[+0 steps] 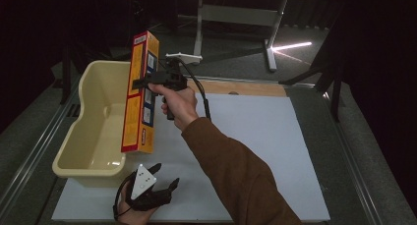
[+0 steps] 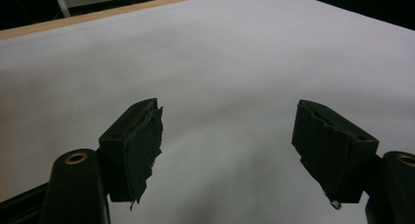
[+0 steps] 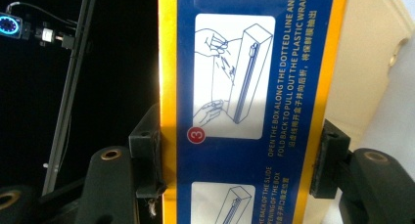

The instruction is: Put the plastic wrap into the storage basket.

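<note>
Left tool (image 1: 166, 178) agape over white table (image 1: 255, 136); right tool (image 1: 142, 82) clamps plastic-wrap box (image 1: 140, 95) above cream tub (image 1: 93, 122); room dark.

box (image 1: 141, 95) is yellow and orange with a blue panel, white text and white picture squares on it; tub (image 1: 93, 136) is pale cream-yellow; table (image 1: 255, 136) is plain white; fingers (image 2: 142, 145) are black; sleeve (image 1: 236, 176) is brown

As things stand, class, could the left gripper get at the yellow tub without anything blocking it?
Probably yes. The left gripper hangs open over the white mat, just beside the yellow tub at its near corner. The plastic wrap box, held upright by the right gripper, stands farther back.
</note>
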Action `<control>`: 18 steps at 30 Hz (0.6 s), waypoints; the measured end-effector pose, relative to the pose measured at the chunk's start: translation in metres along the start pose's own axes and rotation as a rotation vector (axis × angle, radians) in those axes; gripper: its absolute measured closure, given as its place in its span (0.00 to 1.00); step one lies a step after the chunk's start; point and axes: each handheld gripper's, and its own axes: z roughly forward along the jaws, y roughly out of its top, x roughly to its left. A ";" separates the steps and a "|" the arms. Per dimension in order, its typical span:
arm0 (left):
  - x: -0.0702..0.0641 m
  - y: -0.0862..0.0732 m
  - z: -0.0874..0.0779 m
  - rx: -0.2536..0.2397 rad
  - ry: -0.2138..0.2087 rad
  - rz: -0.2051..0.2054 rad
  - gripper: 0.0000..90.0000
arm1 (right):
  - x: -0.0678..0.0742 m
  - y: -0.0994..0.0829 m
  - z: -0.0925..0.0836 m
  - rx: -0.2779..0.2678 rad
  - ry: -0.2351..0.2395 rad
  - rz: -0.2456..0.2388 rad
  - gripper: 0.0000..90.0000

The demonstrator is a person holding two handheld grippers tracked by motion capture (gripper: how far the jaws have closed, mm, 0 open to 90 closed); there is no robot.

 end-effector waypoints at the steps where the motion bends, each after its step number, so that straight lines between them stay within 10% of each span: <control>1: 0.000 0.000 0.000 0.000 0.000 0.001 0.29 | 0.000 0.000 0.002 -0.003 0.001 0.003 0.43; 18: -0.002 -0.001 0.002 0.000 -0.015 0.004 0.29 | 0.007 0.000 0.034 -0.001 -0.005 0.034 0.43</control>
